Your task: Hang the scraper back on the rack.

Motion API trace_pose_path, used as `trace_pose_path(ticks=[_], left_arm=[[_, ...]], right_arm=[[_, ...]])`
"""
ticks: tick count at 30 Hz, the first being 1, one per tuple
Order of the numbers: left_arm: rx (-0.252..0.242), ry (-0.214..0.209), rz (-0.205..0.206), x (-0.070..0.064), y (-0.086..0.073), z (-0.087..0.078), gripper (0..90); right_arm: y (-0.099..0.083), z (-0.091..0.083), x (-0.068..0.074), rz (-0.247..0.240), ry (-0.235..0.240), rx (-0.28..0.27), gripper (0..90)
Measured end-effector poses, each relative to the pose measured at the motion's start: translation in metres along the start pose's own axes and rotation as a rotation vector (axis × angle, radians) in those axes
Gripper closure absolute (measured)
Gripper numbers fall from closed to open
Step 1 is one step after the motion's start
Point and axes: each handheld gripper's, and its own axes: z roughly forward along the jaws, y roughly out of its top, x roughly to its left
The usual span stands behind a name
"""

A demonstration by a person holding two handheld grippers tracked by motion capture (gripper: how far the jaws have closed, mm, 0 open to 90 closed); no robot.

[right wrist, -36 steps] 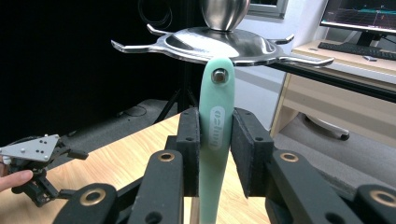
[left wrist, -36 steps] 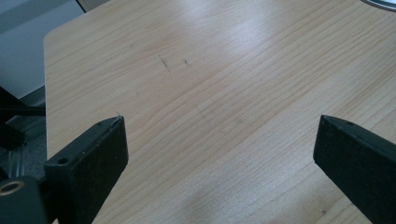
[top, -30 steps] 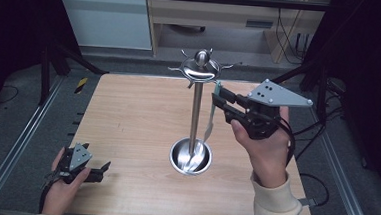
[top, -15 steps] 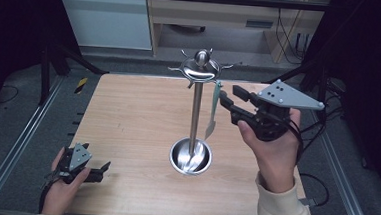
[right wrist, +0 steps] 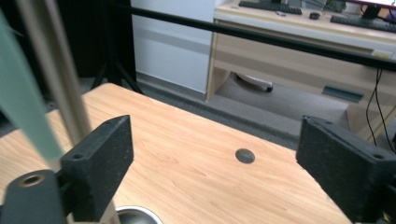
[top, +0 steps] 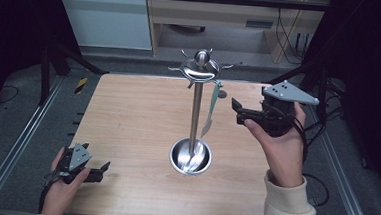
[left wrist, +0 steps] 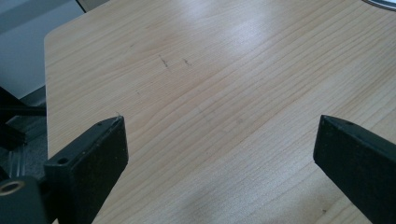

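A metal utensil stand (top: 196,108) rises mid-table from a shiny round base (top: 190,156) to a top ring of hooks (top: 200,68). From a hook on its right side hangs a slim utensil with a pale green handle (top: 211,106). My right gripper (top: 237,112) hovers open a little to the right of that utensil, apart from it. In the right gripper view the pole (right wrist: 51,70) and the green handle (right wrist: 21,107) stand to the left of the wide jaws (right wrist: 215,140). My left gripper (top: 103,173) rests open at the table's front left, over bare wood (left wrist: 219,135).
The wooden table (top: 138,114) has a small round hole (top: 222,94) behind the stand. Metal rails (top: 21,137) run along both sides. A desk and a white cabinet (top: 109,17) stand beyond the far edge. Cables trail at the right.
My right gripper opened, let go of the green-handled utensil and drew back to the right. The utensil stays hanging from the hook. The left gripper has not moved.
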Motion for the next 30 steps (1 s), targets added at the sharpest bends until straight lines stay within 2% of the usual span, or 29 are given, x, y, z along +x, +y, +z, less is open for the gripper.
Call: trace_pose_path(ticks=[5,7,8,11,12,15,20,21,30], left_arm=[[0.002,0.002,0.001,0.000,0.000,0.000,2.9],[0.003,0.005,-0.003,0.000,0.000,-0.001,2.9],[0.004,0.008,-0.002,0.000,-0.001,-0.001,2.9],[0.005,0.010,-0.004,0.001,-0.001,-0.001,2.9],[0.005,0.010,-0.004,0.001,-0.001,-0.001,2.9],[0.005,0.009,-0.003,0.001,-0.001,-0.001,2.9],[0.004,0.006,-0.005,0.000,-0.001,0.000,2.8],[0.004,0.008,-0.006,0.000,-0.001,0.000,2.8],[0.002,0.005,-0.009,0.000,-0.001,0.000,2.8]], right_arm=[[-0.016,0.010,-0.005,0.004,-0.007,0.011,7.1],[-0.026,0.016,-0.008,0.014,0.001,0.029,6.8],[-0.037,0.020,-0.010,0.022,-0.012,0.060,6.7],[-0.046,0.023,-0.012,0.026,-0.012,0.085,6.6],[-0.056,0.026,-0.013,0.030,-0.010,0.105,7.8],[-0.066,0.029,-0.014,0.031,-0.013,0.122,8.9],[-0.088,0.039,-0.014,0.050,0.013,0.150,9.6],[-0.095,0.045,-0.013,0.044,0.021,0.173,9.8],[-0.124,0.064,-0.013,0.031,0.008,0.215,11.4]])
